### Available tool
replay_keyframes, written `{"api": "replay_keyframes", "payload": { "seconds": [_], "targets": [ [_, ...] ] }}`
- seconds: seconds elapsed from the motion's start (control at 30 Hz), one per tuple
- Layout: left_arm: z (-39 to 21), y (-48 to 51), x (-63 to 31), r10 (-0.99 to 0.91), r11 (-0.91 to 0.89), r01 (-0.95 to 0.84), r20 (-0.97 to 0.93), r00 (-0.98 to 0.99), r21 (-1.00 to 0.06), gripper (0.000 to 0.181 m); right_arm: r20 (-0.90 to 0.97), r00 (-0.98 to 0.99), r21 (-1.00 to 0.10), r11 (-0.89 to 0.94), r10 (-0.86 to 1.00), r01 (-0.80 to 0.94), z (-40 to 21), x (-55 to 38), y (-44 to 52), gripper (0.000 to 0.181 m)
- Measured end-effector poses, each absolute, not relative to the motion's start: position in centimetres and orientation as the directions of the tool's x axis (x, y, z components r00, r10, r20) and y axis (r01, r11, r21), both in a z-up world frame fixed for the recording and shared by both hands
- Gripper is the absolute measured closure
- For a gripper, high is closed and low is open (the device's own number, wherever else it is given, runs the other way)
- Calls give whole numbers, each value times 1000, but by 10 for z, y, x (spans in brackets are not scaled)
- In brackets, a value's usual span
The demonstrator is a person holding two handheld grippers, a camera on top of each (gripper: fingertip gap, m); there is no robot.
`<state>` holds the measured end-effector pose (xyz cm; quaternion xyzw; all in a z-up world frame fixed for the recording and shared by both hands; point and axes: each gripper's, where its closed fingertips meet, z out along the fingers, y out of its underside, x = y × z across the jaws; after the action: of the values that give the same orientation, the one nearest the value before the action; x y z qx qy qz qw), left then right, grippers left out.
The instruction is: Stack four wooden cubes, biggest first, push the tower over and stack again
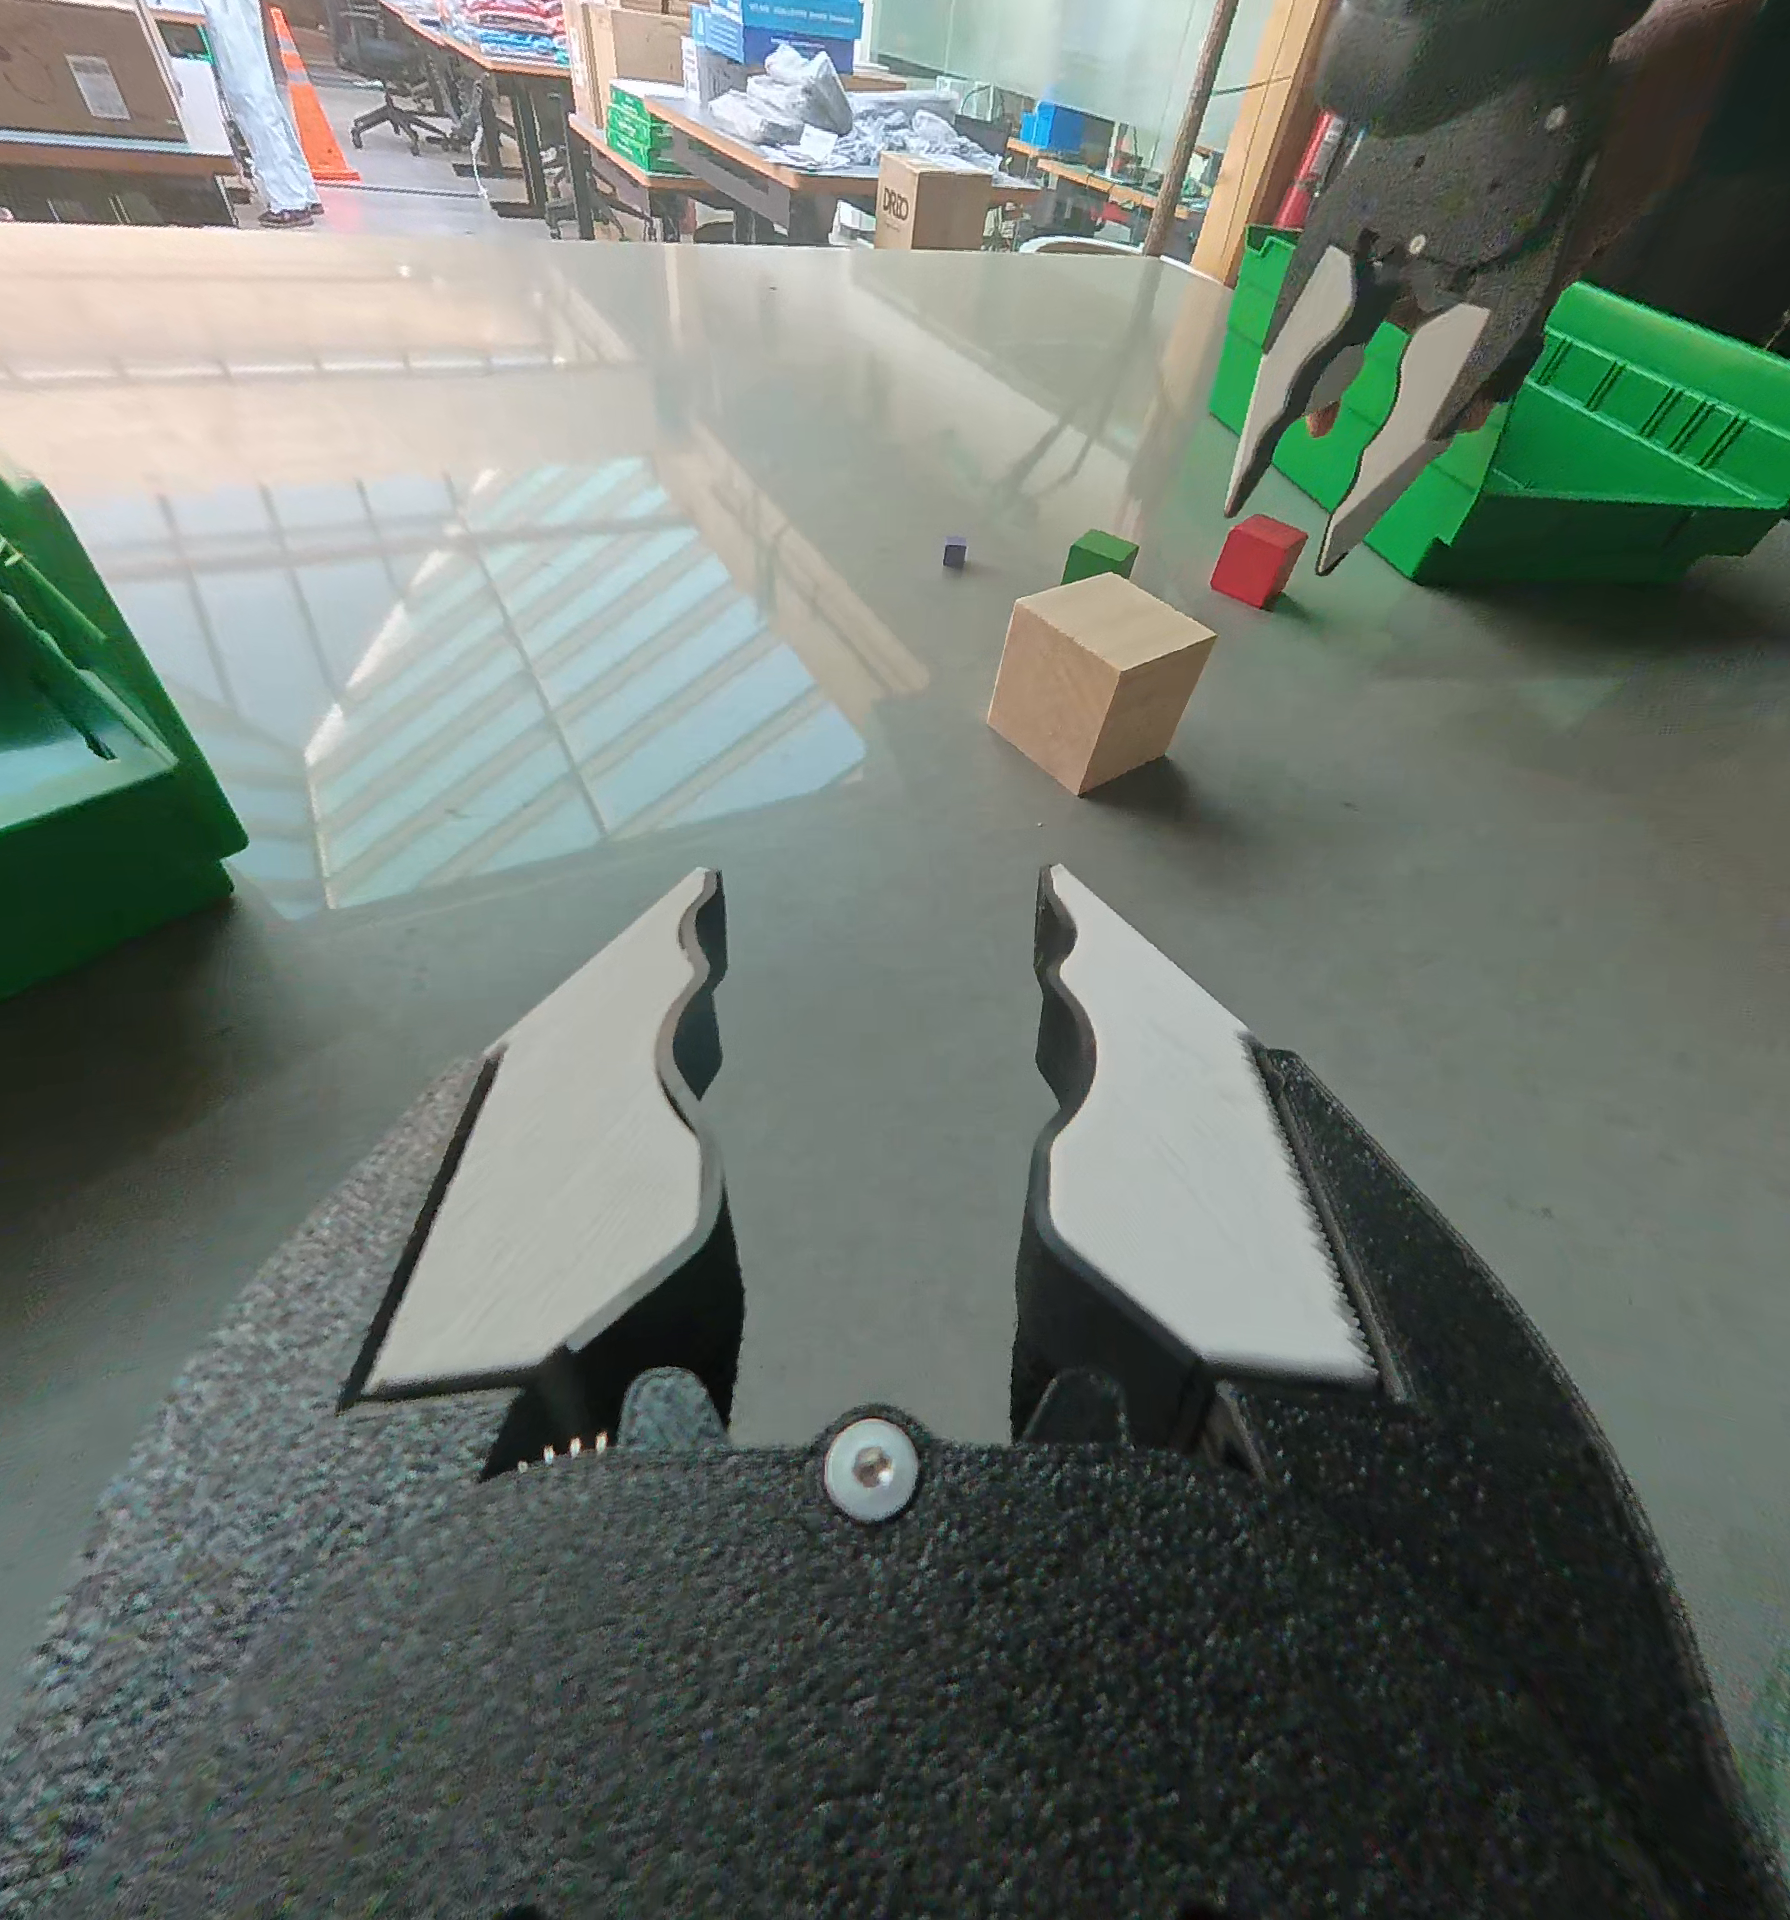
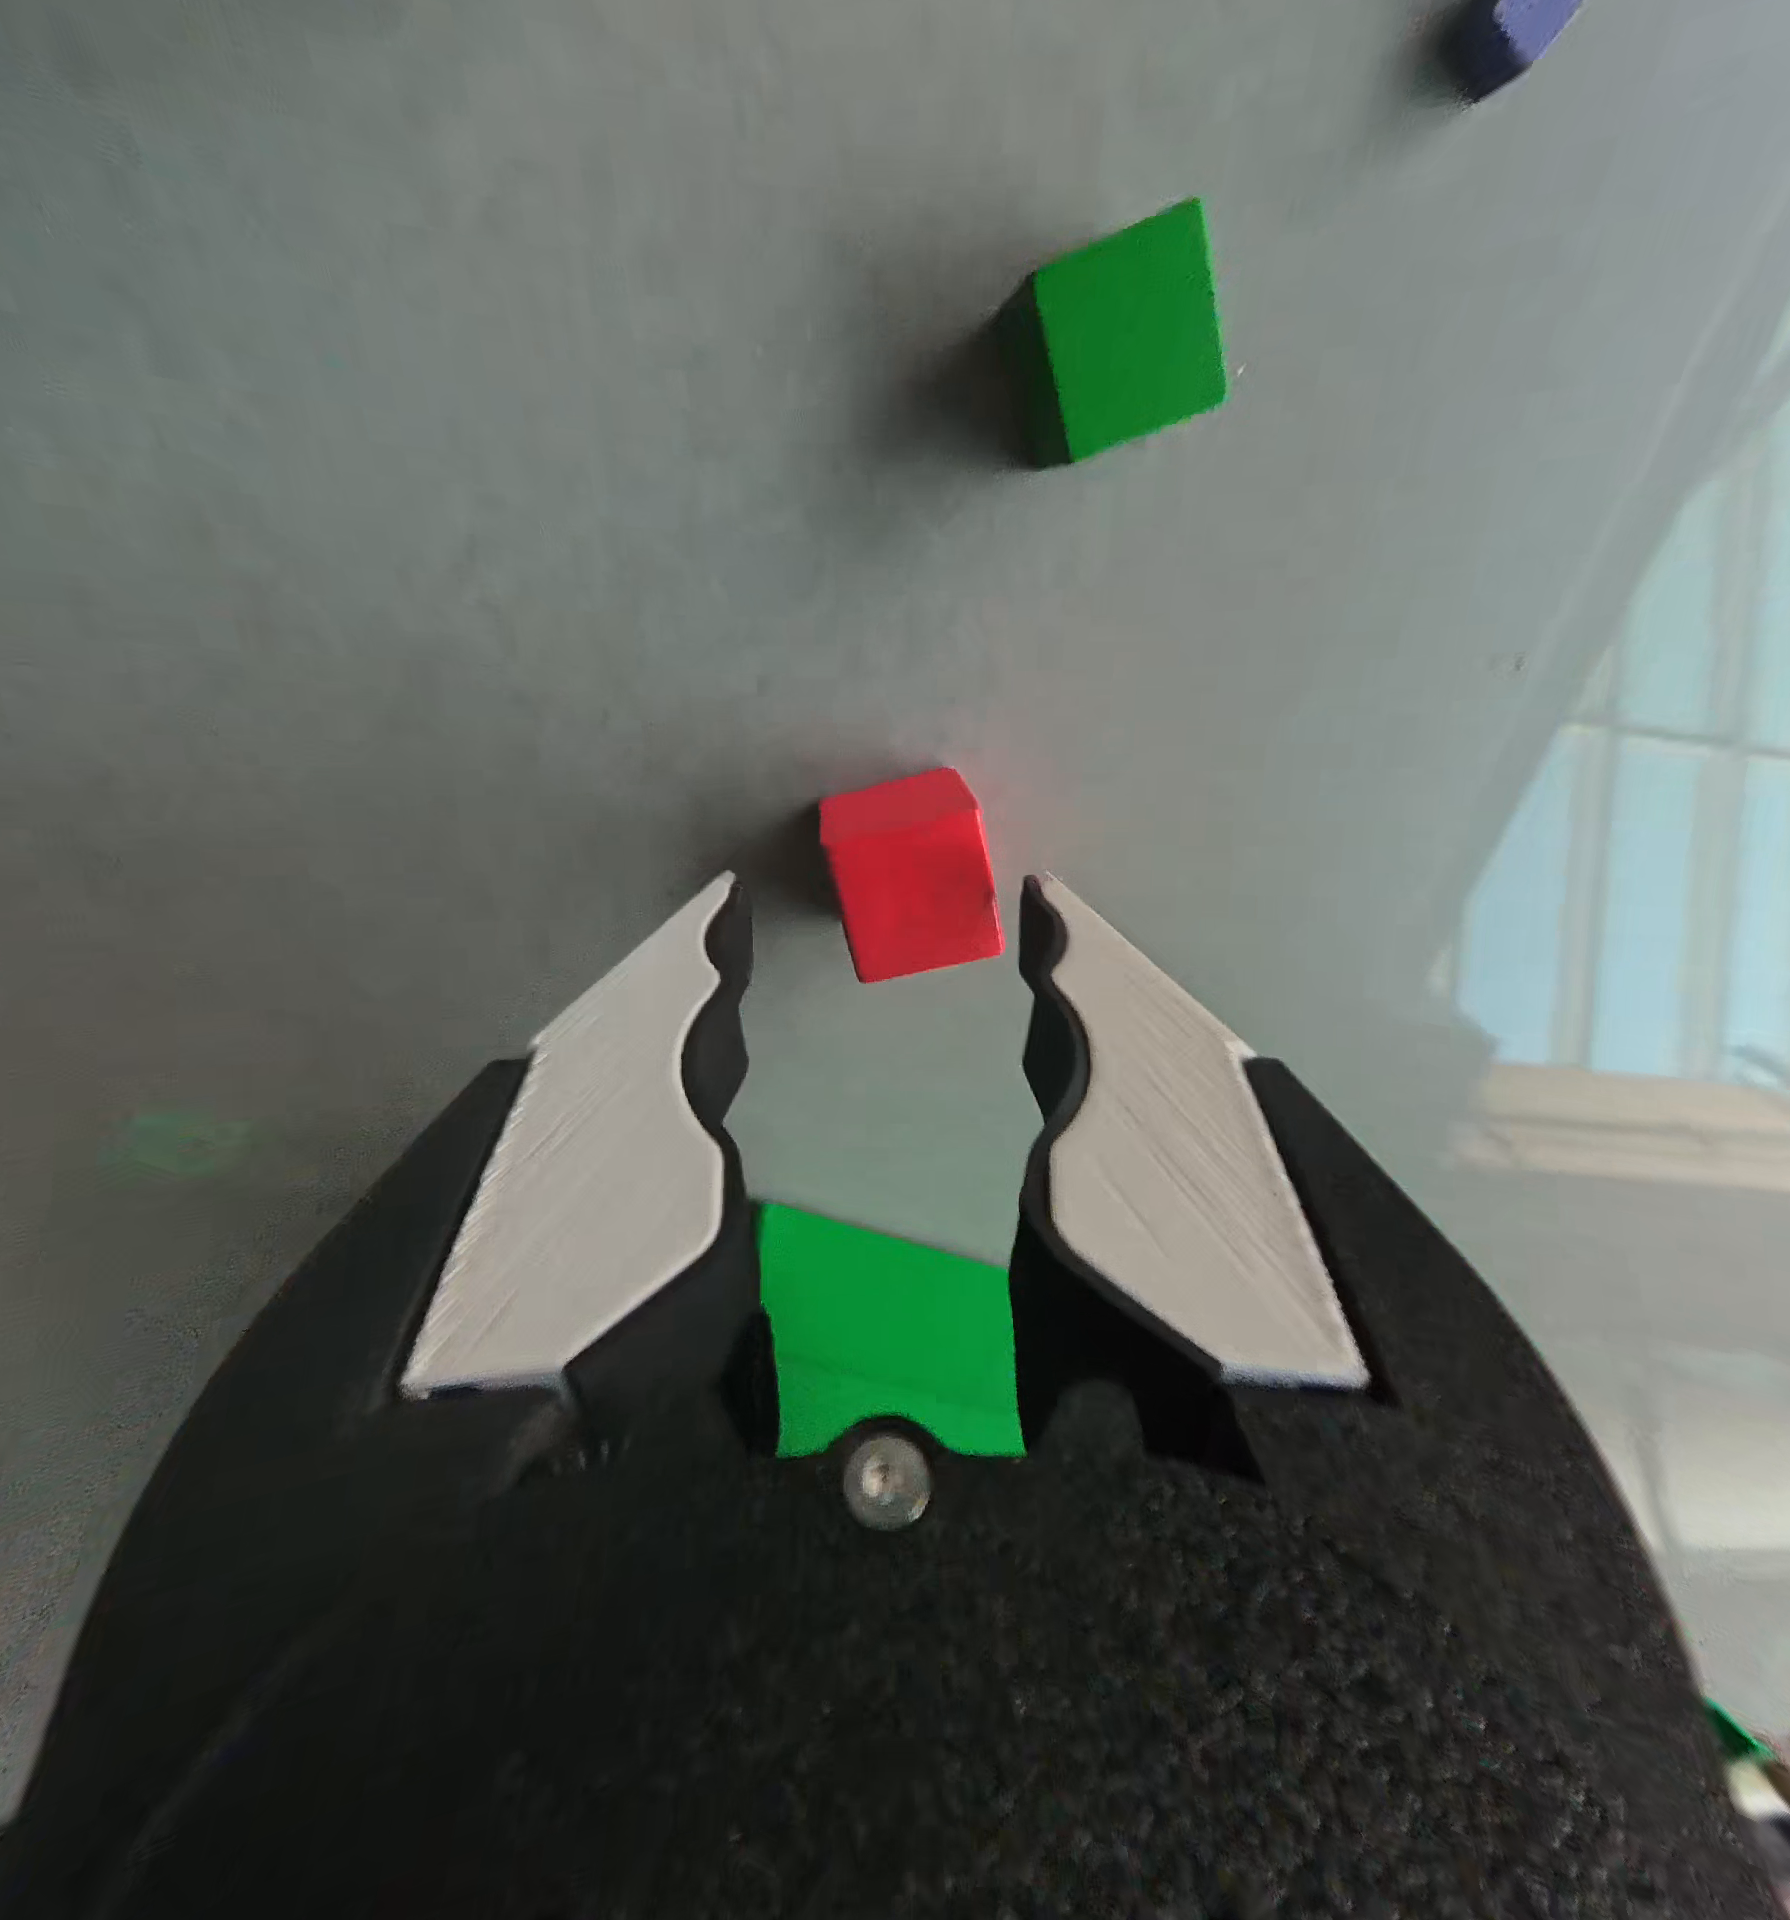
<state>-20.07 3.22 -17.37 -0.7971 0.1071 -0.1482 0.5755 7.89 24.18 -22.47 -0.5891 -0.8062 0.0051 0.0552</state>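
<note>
Red cube [image 2: 914,878] on table [image 2: 351,520], at 12 o'clock just off right gripper [image 2: 886,883] tips; jaws wide, empty, hovering above. Judged: centre cube between fingers, square to faces. Green cube [image 2: 1130,332] beyond at 1 o'clock. Left gripper [image 1: 878,883] wide, empty; wood cube [image 1: 1099,681] at 1 o'clock.

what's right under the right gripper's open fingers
The red cube sits on the grey table just beyond the right gripper. A green bin shows below the fingers; its inside is hidden.
</note>
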Motion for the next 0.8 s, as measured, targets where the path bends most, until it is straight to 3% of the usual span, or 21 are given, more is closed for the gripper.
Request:
{"api": "replay_keyframes", "payload": {
  "seconds": [0.1, 0.43, 0.57, 0.8],
  "targets": [
    [-173, 32, -201, -343, -312, 1, 113, 933, -950, 122, 73, -306, -32, 309, 949, 951, -230, 88, 239, 136],
    [-173, 31, -200, -346, -307, 2, 114, 931, -952, 122, 92, -227, -77, 234, 970, 969, -233, 84, 238, 139],
    [-172, 31, -200, -349, -304, 4, 116, 930, -953, 122, 87, -214, -86, 221, 973, 971, -232, 82, 237, 150],
    [-169, 28, -198, -364, -288, -5, 105, 925, -957, 122, 131, -246, -215, 269, 960, 939, -165, 7, 204, 150]
  ]
}}
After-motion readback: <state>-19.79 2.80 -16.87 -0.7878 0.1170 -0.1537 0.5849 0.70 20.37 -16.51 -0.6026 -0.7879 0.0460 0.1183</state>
